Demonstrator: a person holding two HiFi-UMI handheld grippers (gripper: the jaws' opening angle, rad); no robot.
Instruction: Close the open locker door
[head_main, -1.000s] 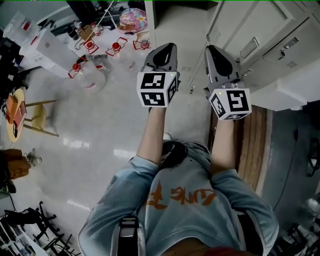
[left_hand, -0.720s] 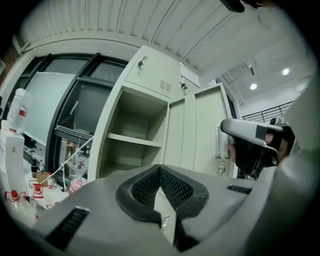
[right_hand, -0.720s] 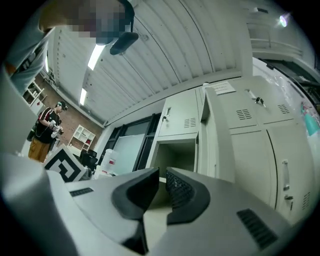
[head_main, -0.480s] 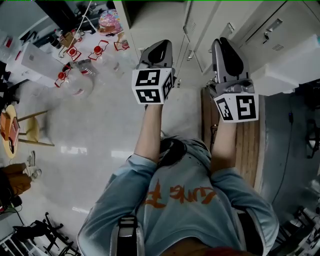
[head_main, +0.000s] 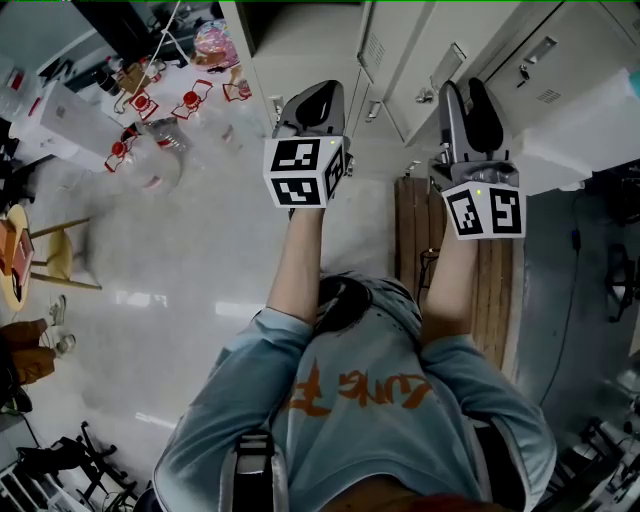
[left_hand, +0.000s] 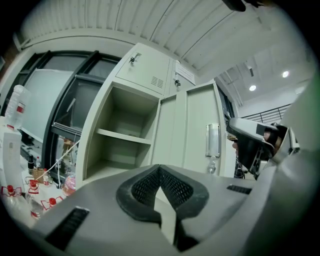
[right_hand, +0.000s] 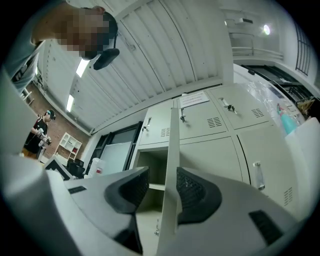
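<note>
The grey locker (left_hand: 120, 135) stands open, with one shelf inside. Its door (right_hand: 172, 150) swings out edge-on toward me, and its handle (left_hand: 213, 140) shows in the left gripper view. My right gripper (right_hand: 161, 182) straddles the door's free edge. Its jaws are opening, with the edge between them close to the right pad (right_hand: 192, 192) and a gap at the left pad. From the head view the right gripper (head_main: 470, 110) reaches toward the lockers. My left gripper (left_hand: 160, 172) is shut on nothing and points at the open compartment, seen as left gripper (head_main: 310, 105) from above.
A table with red-capped bottles (head_main: 150, 130) stands left of the lockers. Wooden boards (head_main: 440, 230) lie on the floor under my right arm. A white box (head_main: 590, 130) sits at the right. A stool (head_main: 50, 250) is at the far left. A person (right_hand: 42, 130) stands far off.
The view has swung toward the lockers, which now fill more of the top. My right gripper has shifted right and further forward. The left gripper keeps its pose.
</note>
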